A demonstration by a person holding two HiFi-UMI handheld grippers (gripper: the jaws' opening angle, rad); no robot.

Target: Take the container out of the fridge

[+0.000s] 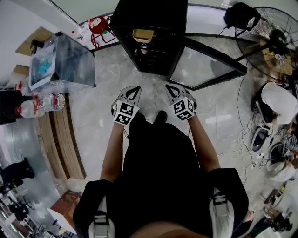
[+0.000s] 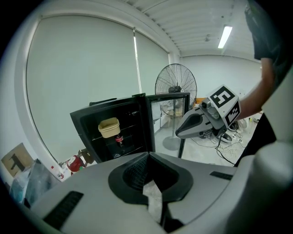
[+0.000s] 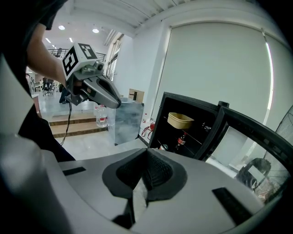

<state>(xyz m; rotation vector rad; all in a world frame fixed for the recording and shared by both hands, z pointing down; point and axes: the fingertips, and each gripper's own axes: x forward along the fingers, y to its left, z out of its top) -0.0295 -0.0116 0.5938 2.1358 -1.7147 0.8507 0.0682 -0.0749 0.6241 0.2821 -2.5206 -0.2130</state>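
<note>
Head view: holds the left gripper (image 1: 134,91) and the right gripper (image 1: 171,89) side by side over the pale floor (image 1: 102,116). Points both at the black fridge (image 1: 149,14) ahead, well apart from it. Finds the glass door (image 1: 205,65) swung open to the right. Places the yellow container (image 1: 143,35) on an upper shelf inside, just above a small cola bottle (image 1: 143,48). Catches water bottles (image 1: 46,102) on a wooden step at the left and a standing fan (image 1: 270,37) at the far right.

Left gripper view: shows the fingers (image 2: 132,173) pressed together with nothing between them. Looks past them into the open fridge (image 2: 84,125), with the container (image 2: 109,127) on its shelf, untouched, and the cola bottle (image 2: 119,139) below it. Takes in the right gripper (image 2: 181,132) at the right, also short of the fridge, with the fan (image 2: 176,87) behind.

Right gripper view: shows the fingers (image 3: 158,173) likewise closed on nothing. Frames the container (image 3: 179,120) inside the fridge (image 3: 161,119), beside the open door (image 3: 238,141). Has the left gripper (image 3: 115,102) at the upper left, clear of everything.
</note>
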